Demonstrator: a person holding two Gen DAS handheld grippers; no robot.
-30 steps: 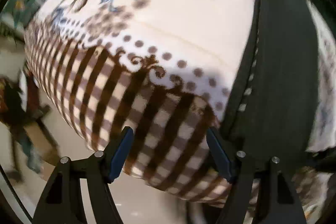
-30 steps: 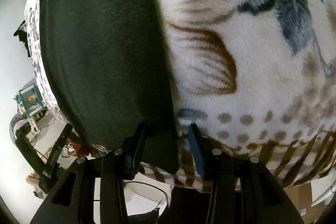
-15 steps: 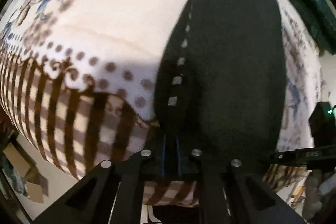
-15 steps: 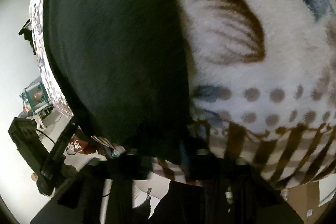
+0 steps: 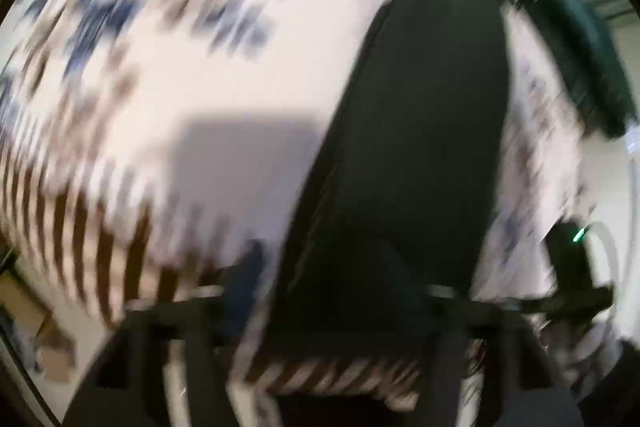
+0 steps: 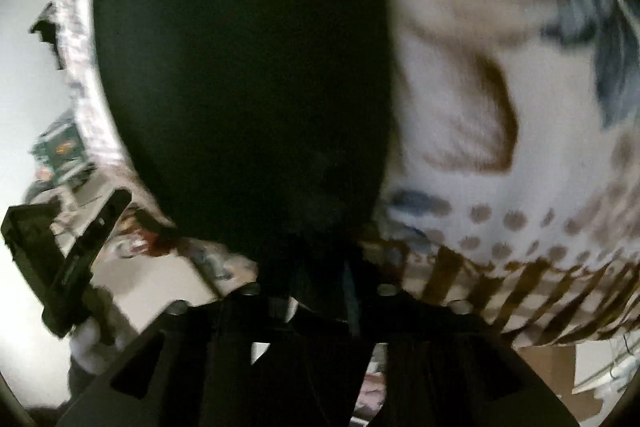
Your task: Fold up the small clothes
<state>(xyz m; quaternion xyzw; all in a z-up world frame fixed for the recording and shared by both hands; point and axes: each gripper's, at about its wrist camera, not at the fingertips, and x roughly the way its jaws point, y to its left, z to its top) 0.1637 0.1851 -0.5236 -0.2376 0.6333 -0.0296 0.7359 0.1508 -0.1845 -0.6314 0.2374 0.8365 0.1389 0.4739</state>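
Note:
A black garment lies flat on a cream floral blanket. It fills the left half of the right wrist view. My left gripper is at the garment's near edge; the frame is blurred, and its fingers look spread apart with the cloth between them. My right gripper is shut on the near edge of the black garment, its fingertips buried in the cloth. The left gripper's body shows at the left of the right wrist view.
The blanket has brown stripes and dots along its near border and blue flowers further in. A dark green object lies at the far right edge. Pale floor and clutter show beyond the blanket's left edge.
The left gripper swung right onto the garment's edge and shut, then now appears spread again amid motion blur. The right gripper closed on the garment's near edge and stays shut.

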